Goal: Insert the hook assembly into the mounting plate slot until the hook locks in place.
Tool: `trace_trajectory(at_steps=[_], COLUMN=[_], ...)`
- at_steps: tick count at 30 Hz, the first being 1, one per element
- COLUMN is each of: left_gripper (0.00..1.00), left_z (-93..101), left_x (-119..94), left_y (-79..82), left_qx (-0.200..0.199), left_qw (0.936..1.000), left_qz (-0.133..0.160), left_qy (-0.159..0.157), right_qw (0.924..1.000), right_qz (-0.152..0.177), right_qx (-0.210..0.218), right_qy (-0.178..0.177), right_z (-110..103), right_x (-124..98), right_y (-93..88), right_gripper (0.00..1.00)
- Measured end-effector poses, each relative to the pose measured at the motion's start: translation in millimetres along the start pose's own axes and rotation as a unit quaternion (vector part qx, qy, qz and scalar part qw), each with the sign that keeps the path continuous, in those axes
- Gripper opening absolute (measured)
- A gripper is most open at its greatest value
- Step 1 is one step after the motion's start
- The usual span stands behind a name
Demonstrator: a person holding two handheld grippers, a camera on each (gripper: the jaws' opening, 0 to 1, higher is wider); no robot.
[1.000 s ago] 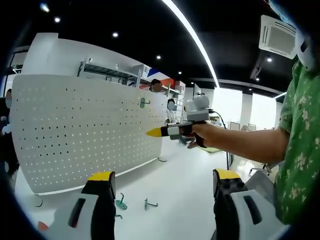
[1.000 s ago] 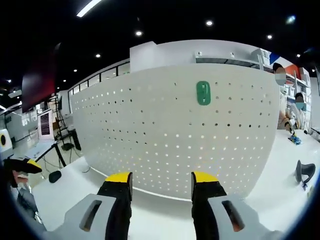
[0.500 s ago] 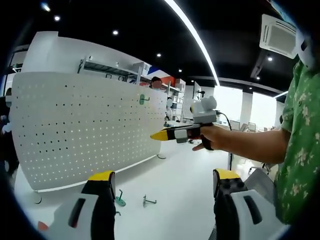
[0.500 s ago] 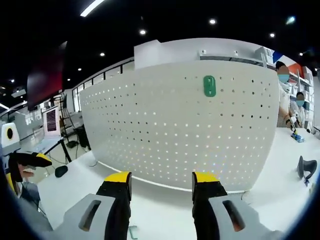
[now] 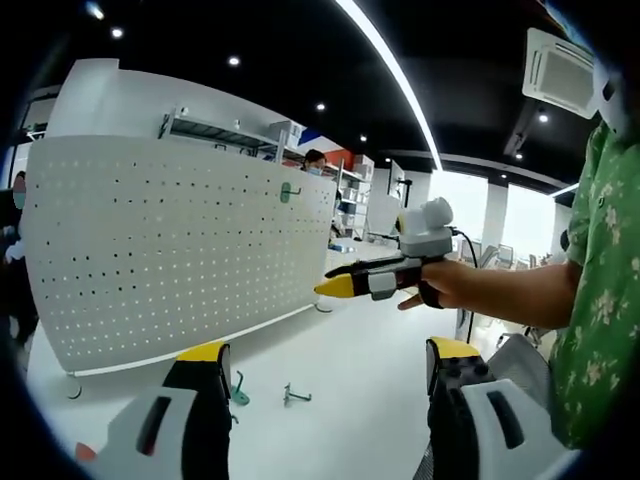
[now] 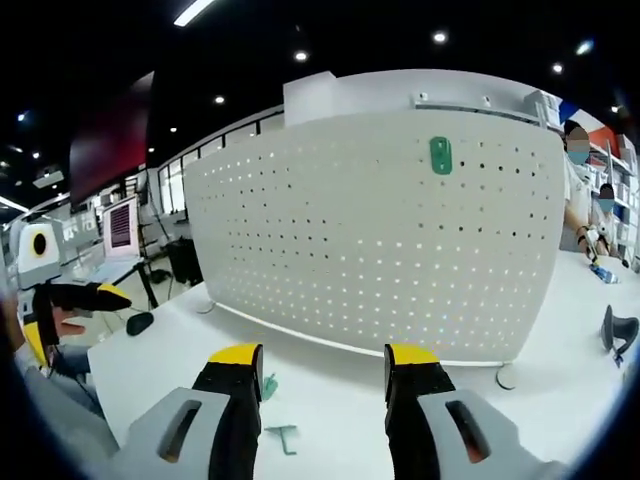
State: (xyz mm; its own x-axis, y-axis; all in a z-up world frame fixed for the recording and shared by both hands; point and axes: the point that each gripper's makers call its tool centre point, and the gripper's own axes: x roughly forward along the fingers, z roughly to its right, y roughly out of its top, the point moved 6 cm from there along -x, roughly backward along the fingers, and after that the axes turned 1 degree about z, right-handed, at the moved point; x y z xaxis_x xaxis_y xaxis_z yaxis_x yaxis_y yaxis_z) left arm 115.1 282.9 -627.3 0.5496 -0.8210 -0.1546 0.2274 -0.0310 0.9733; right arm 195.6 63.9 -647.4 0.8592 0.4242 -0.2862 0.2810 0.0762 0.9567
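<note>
A white pegboard (image 5: 180, 250) stands upright on the white table, with a green hook plate (image 5: 289, 192) mounted near its top right corner. In the right gripper view the same pegboard (image 6: 380, 240) faces me and the green plate (image 6: 440, 155) sits high on it. Two loose hooks lie on the table: a green hook (image 5: 240, 393) and a grey hook (image 5: 293, 395), seen again as the green hook (image 6: 268, 385) and the grey hook (image 6: 283, 436). My left gripper (image 5: 325, 365) is open and holds nothing. My right gripper (image 6: 325, 365) is open and holds nothing, well back from the board.
A hand holds the right gripper (image 5: 345, 286) in mid-air, right of the pegboard. The left gripper (image 6: 75, 297) shows at the left edge. A black object (image 6: 615, 328) lies on the table at the far right. People stand behind the board's right end.
The right gripper has drawn back from the pegboard and lower toward the table; the loose hooks now show below it. The left gripper has barely moved.
</note>
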Motion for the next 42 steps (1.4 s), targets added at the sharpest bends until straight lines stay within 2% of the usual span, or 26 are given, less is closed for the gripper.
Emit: trace_trajectory(at_steps=[18, 27, 42], left_gripper=[0.82, 0.81, 0.74], left_z=[1.0, -6.4, -33.0], left_x=[-1, -3, 5], left_y=[-6.4, -22.1, -44.9], left_qx=[-0.004, -0.015, -0.025], left_qw=[1.0000, 0.9996, 0.9981], left_qz=[-0.002, -0.017, -0.046], left_qy=[0.003, 0.013, 0.033], right_qw=[0.9989, 0.9975, 0.9975], right_qz=[-0.027, -0.046, -0.047], right_qx=[-0.001, 0.002, 0.002], right_qy=[0.038, 0.054, 0.052], right_z=[-36, -52, -51], right_x=[-18, -21, -19], right_y=[-31.6, -52.2, -53.2], right_gripper=[0.49, 0.49, 0.49])
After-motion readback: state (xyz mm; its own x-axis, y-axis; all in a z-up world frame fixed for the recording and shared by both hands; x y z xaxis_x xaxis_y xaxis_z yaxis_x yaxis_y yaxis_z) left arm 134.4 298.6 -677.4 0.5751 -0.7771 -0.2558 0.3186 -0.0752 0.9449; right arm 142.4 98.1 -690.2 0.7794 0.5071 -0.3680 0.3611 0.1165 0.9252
